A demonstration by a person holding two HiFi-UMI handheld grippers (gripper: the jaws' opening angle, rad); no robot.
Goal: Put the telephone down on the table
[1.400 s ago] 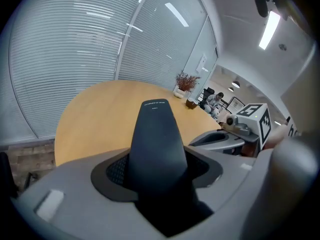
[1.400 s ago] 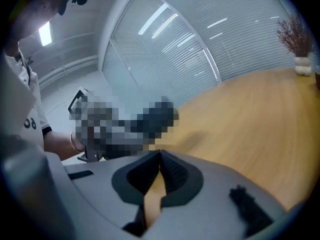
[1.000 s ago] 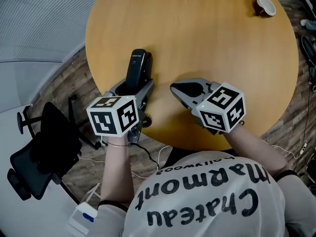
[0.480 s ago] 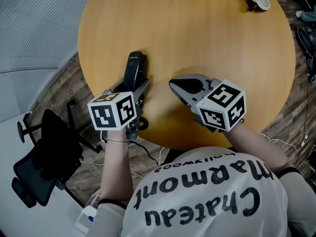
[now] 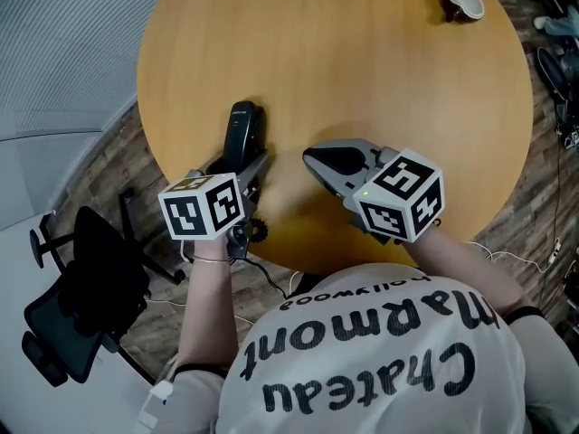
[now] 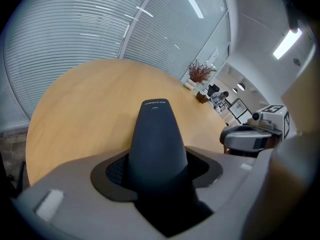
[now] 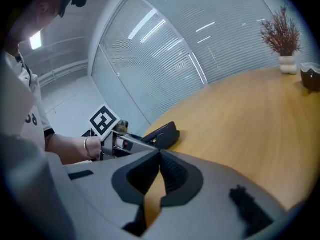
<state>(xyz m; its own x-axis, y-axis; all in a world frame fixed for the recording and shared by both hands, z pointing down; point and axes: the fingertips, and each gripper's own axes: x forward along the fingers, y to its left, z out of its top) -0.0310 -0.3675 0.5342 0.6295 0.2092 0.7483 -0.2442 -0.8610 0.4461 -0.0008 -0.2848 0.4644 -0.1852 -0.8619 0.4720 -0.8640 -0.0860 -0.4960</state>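
Telephone (image 5: 242, 132): slim, tapered matte-black plastic handset, clamped between the left gripper (image 5: 241, 163) jaws near the round light-wood table (image 5: 362, 61)'s left edge. Right gripper (image 5: 312, 159) jaws closed, empty. Brown cup (image 5: 464, 1), white inside, sits at the far right edge; contents unreadable.

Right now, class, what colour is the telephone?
Black telephone, clearest in the left gripper view.
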